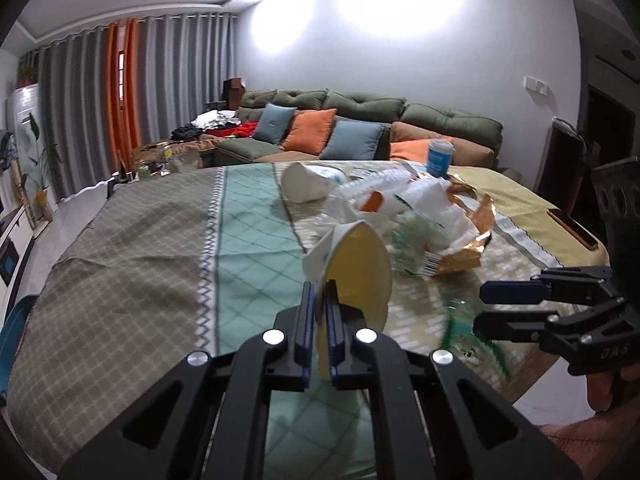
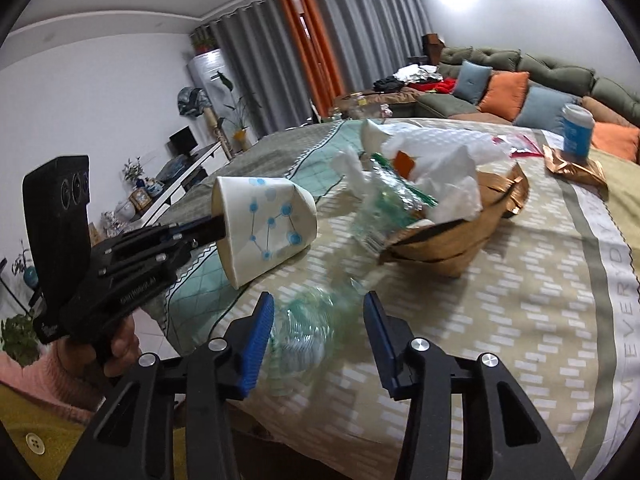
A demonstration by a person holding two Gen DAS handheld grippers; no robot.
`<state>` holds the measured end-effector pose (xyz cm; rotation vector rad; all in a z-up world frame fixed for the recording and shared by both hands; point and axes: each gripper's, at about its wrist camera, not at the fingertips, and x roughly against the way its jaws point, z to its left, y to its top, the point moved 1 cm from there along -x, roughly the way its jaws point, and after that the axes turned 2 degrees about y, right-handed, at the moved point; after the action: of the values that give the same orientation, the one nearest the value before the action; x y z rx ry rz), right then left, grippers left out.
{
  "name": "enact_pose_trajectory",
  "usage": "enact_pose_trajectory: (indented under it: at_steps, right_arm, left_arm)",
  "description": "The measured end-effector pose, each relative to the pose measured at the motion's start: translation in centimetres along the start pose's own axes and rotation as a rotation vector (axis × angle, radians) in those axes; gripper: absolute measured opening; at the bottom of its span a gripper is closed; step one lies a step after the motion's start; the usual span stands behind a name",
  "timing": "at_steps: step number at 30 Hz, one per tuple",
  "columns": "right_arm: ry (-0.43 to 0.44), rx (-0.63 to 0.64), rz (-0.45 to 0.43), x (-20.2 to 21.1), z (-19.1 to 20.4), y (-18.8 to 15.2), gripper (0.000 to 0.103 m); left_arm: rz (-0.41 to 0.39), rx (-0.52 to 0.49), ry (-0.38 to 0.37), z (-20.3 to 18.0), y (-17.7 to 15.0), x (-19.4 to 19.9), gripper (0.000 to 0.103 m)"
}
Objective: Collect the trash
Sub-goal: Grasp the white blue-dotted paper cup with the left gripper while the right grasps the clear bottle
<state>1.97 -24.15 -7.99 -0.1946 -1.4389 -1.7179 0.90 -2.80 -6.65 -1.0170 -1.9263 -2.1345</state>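
1. The left gripper, at the lower middle of the left wrist view, had its fingers nearly together, clamped on the rim wall of a paper cup. In the right wrist view the same cup, white with a blue dot-and-line print, sat at left centre, tipped on its side and carried clear of the table.

2. The right gripper, at the bottom middle of its own view, had its fingers about half open around a clear plastic bottle that lay on the tablecloth. The blur made it impossible to tell whether the pads were pressing on it.

3. The rest of the trash sat above centre: white tissue paper, a second crumpled bottle and a gold-brown paper bag, heaped together. Another paper cup lay on its side behind the heap.

4. The cup looked light and thin-walled; a pinch on the rim would dent it but probably hold.

5. The bottle seemed light, springy and slick. A hold across the body would likely crush it a little, and the neck might be steadier.
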Motion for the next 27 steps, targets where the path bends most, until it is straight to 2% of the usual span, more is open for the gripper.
enact_pose_trajectory:
  at_steps: [7, 12, 21, 22, 27]
  right_arm:
    - [0.026, -0.088, 0.069, -2.2, -1.1, -0.4, 0.046]
    - [0.050, -0.078, 0.062, -2.7, -0.8, -0.2, 0.033]
    - [0.091, -0.047, 0.003, -3.2, 0.9, 1.9, 0.027]
    - [0.099, -0.043, -0.004, -3.3, 1.1, 2.3, 0.027]
    - [0.122, -0.030, -0.025, -3.9, 2.0, 3.5, 0.027]
  left_arm:
    - [-0.031, 0.051, 0.039, 2.6, 0.1, 1.7, 0.007]
    - [-0.062, 0.066, 0.072, 4.1, 0.2, 3.1, 0.007]
    - [-0.089, 0.109, 0.115, 7.0, 0.2, 4.7, 0.007]
    - [-0.085, 0.118, 0.110, 7.4, 0.1, 4.7, 0.007]
    - [-0.054, 0.177, -0.010, 8.1, -0.9, 4.7, 0.009]
